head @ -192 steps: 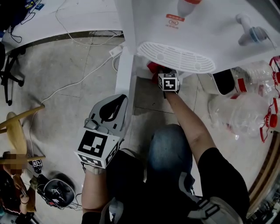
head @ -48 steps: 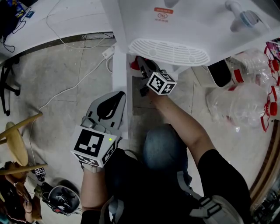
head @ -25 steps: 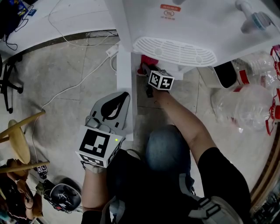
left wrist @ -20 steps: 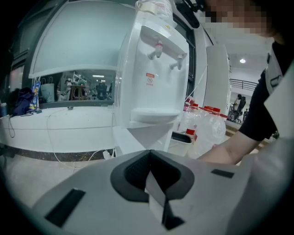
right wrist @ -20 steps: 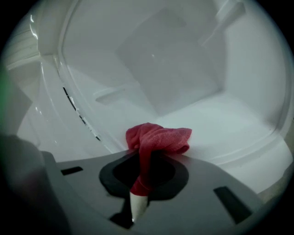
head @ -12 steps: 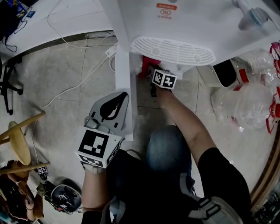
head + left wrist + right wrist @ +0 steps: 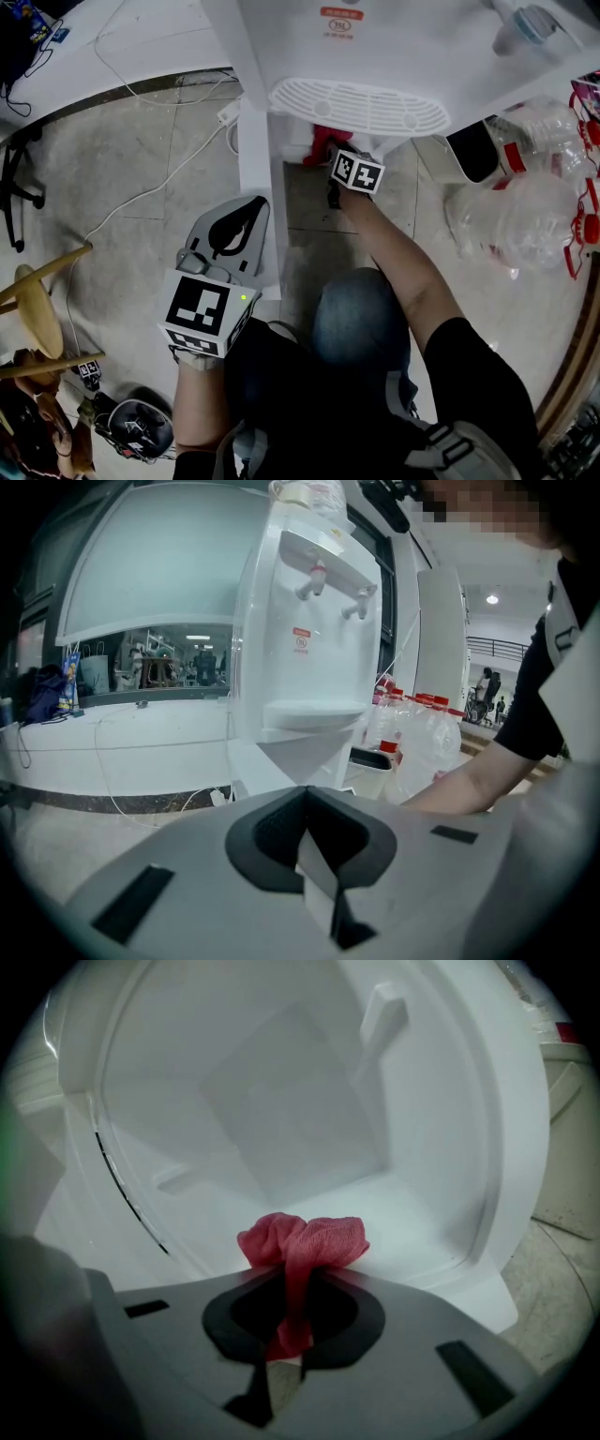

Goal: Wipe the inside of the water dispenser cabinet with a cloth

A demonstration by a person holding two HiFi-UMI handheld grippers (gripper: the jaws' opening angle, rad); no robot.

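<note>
A white water dispenser stands ahead, its lower cabinet open and white inside. My right gripper is shut on a bunched red cloth, held at the cabinet mouth just above its floor. From the head view the right gripper sits under the drip tray, with the red cloth showing beside it. My left gripper hangs back beside the white cabinet door, jaws shut on nothing. In the left gripper view the left gripper faces the water dispenser.
Several clear water bottles with red caps lie right of the dispenser, next to a white bin. A white cable runs across the tiled floor at left. A wooden stool and a helmet-like object sit lower left.
My right gripper has swept the cloth from the cabinet's left side toward its middle over the last two seconds. The left gripper has stayed put.
</note>
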